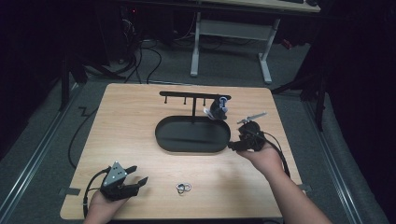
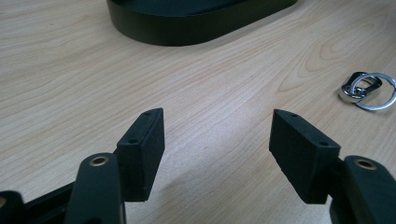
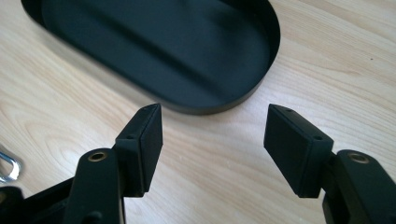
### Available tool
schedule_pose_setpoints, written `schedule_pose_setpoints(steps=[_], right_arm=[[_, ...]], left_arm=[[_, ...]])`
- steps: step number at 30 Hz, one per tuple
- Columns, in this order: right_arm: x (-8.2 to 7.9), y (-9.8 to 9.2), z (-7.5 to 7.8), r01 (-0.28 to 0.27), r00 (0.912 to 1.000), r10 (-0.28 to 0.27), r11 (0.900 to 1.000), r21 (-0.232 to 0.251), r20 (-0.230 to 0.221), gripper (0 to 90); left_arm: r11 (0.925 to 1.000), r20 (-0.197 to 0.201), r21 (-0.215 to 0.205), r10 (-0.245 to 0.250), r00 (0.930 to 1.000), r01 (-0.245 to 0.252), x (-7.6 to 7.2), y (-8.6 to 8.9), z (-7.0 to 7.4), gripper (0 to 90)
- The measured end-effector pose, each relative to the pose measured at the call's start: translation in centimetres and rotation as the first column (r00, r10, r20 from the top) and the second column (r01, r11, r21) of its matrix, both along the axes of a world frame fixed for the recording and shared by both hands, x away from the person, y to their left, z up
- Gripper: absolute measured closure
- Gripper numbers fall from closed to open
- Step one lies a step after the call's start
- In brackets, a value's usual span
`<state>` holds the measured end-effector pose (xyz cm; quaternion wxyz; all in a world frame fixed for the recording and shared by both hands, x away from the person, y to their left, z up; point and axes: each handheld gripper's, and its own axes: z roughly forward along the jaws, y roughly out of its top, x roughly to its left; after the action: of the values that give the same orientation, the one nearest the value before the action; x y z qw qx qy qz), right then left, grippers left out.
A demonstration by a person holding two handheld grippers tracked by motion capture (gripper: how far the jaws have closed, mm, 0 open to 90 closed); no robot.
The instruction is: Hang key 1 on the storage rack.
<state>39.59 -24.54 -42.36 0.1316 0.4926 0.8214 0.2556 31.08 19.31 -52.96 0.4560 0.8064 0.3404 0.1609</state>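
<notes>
A black oval tray lies mid-table, with a black hook rack standing on a post at its back. A dark keychain item with a pale ring hangs from the rack's right end. A loose set of metal key rings lies near the front edge and appears at the right of the left gripper view. My left gripper rests open at the front left, its jaws empty over bare wood. My right gripper is open just right of the tray, jaws empty, facing the tray rim.
The wooden table ends close behind the rack and near both hands at the front. A metal ring peeks in at the left edge of the right gripper view. A white desk frame stands on the floor beyond.
</notes>
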Motion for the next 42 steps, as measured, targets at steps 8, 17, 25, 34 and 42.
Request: schedule_pose_setpoints(steps=[8,17,25,34,42], right_arm=[[-5.4,-0.7,-4.6,-0.003,0.9899,-0.007,0.998,0.067,0.142,42.1],[-10.4,-1.3,-8.7,0.012,0.9479,-0.054,0.991,0.136,0.314,46.8],[-10.2,-2.5,-7.9,0.014,0.9559,-0.089,0.966,0.259,0.28,67.3],[-10.5,-1.8,-8.0,-0.037,0.959,-0.035,0.968,0.249,0.281,73.4],[-10.4,-2.3,-8.1,-0.05,0.9632,-0.023,0.963,0.263,0.268,72.1]], left_arm=[[0.9991,-0.028,0.021,-0.036,0.999,0.036,-0.5,-1.4,0.1,37.9],[0.9969,-0.06,0.036,-0.068,0.9959,0.07,-1.2,-4.2,0.4,40.0],[0.9881,-0.084,0.125,-0.079,0.9933,0.089,-2.0,-7.2,0.2,76.1],[0.9805,-0.107,0.155,-0.105,0.9888,0.12,-1.6,-11.2,0.1,86.9],[0.9635,-0.149,0.142,-0.206,0.9671,0.227,-2.1,-17.2,0.4,85.0]])
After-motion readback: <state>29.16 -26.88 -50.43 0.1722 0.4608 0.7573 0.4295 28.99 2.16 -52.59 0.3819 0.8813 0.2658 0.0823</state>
